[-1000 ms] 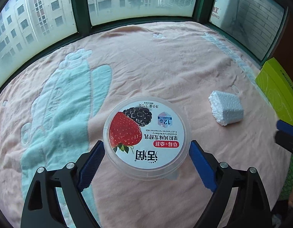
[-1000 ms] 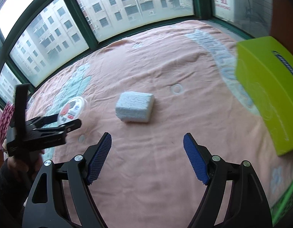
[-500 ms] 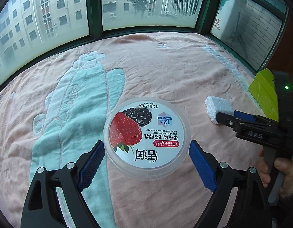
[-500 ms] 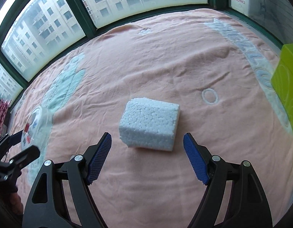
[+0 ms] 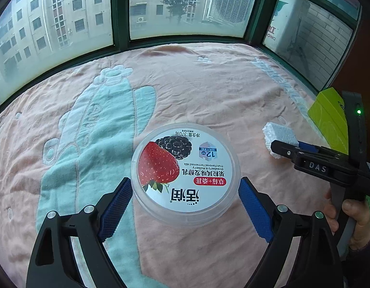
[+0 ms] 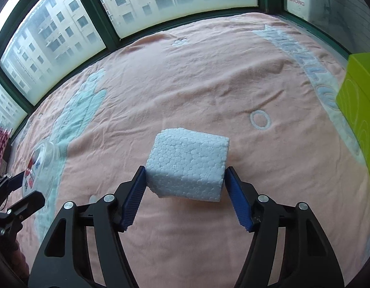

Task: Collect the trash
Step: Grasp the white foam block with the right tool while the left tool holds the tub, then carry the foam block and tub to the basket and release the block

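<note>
Trash, two pieces: one yogurt tub [image 5: 185, 174] clamped in left gripper [image 5: 185, 206]; one foam block [image 6: 187, 164] pinched by right gripper [image 6: 185, 193]; one green box [image 6: 360, 110] alongside.

Since a second ago, right gripper [image 6: 185, 187] moved forward onto the foam block [image 6: 188, 163], jaws narrowed against its sides, now visible beside the tub [image 5: 185, 172].

Yogurt tub [image 5: 185, 172]: round, clear plastic, strawberry-and-mulberry lid facing up, on pink blanket.
Foam block [image 6: 188, 164]: white, pebbled, boxy, resting right of tub.
</note>
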{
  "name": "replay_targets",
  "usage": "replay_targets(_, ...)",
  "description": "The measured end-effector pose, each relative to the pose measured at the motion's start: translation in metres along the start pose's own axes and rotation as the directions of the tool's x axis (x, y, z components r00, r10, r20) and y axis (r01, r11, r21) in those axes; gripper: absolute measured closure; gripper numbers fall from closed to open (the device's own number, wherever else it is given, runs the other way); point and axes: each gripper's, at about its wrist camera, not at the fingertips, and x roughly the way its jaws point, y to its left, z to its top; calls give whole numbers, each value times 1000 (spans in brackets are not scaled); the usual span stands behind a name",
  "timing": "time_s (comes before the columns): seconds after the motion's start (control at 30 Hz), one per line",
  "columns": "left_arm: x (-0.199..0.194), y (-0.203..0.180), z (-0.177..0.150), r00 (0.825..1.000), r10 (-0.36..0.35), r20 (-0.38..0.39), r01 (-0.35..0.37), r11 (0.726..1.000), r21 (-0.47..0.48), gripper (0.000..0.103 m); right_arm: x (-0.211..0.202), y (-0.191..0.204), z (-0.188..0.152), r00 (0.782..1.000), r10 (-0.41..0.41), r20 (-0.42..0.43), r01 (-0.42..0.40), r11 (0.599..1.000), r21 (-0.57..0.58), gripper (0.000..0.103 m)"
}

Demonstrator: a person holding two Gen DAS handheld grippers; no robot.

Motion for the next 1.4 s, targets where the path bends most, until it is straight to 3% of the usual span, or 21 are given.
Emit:
replay_targets(0.43,-39,-62,-20,995,-95,38,92,993,78,17,-93,-40,-57,999,-27,42,24,996,82,37)
replay_targets(0.8,-57,-124,-35,983,-179,36,172,972,161,17,-159,-77,-111,987,-145,66,134,980,146,37)
replay_targets(1.4,-68,-250,-54,944,-328,-27,317,882,350,17,-255,-170,-188,939,-333,86,287,897,337,37)
